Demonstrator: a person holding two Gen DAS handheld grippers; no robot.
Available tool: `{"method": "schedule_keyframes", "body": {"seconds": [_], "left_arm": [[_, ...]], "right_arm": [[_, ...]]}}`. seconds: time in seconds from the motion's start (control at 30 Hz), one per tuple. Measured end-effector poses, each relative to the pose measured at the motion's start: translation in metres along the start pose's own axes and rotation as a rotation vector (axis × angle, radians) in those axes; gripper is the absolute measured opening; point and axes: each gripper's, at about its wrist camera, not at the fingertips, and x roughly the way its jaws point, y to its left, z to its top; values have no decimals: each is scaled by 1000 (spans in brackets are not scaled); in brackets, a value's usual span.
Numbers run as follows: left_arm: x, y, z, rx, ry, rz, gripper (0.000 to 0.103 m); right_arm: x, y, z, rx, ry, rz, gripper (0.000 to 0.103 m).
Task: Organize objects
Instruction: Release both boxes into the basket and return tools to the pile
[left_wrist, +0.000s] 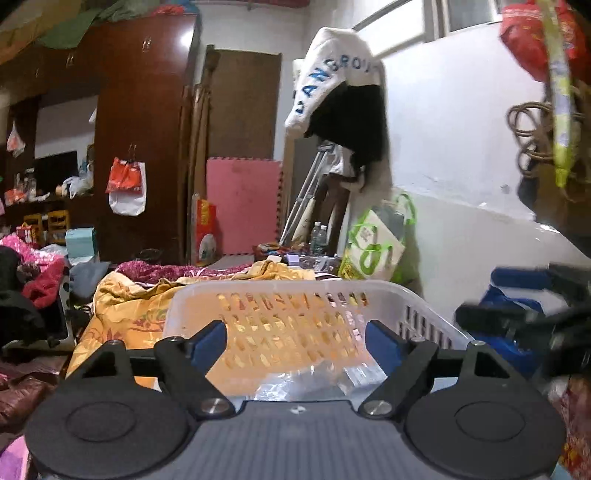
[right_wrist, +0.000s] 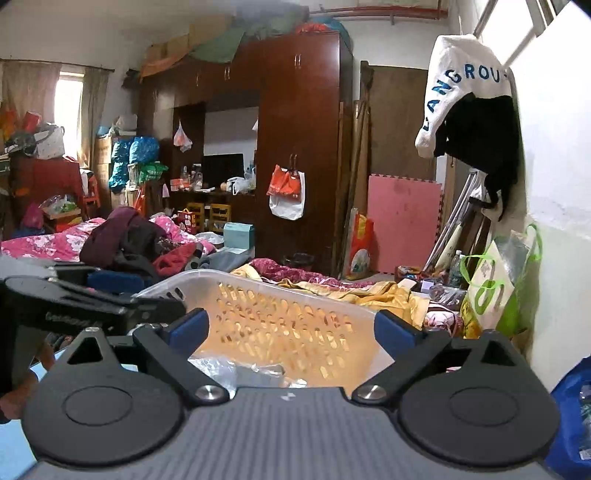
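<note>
— Looking along the left gripper (left_wrist: 295, 341) from its wrist camera: the blue pads stand wide apart with nothing pinched between them. Behind the gap, in the lower middle of the frame, sits the white plastic basket (left_wrist: 424, 295).

— Anything inside it?

— Crumpled clear plastic (left_wrist: 306, 384) lies at the bottom, just above the gripper body. An orange-yellow blanket (left_wrist: 122, 306) shows through the slotted far wall.

— And the other hand?

— The right gripper (right_wrist: 291, 332) is spread wide too, gripping nothing. The same basket (right_wrist: 221, 277) fills its lower centre, with clear plastic (right_wrist: 218, 365) low in the frame. The left gripper's dark body (right_wrist: 74, 302) juts in at the left edge.

— Background?

— A brown wardrobe (right_wrist: 299, 129) in the upper middle, a pink foam mat (right_wrist: 402, 225) right of it, and a white lettered garment (right_wrist: 461, 85) hanging upper right.
</note>
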Motion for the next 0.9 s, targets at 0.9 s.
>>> {"method": "schedule_keyframes", "body": {"seconds": [0.9], "left_arm": [[-135, -69, -192, 206, -7, 45, 97]], "right_arm": [[-111, 79, -178, 58, 61, 226, 100]]}}
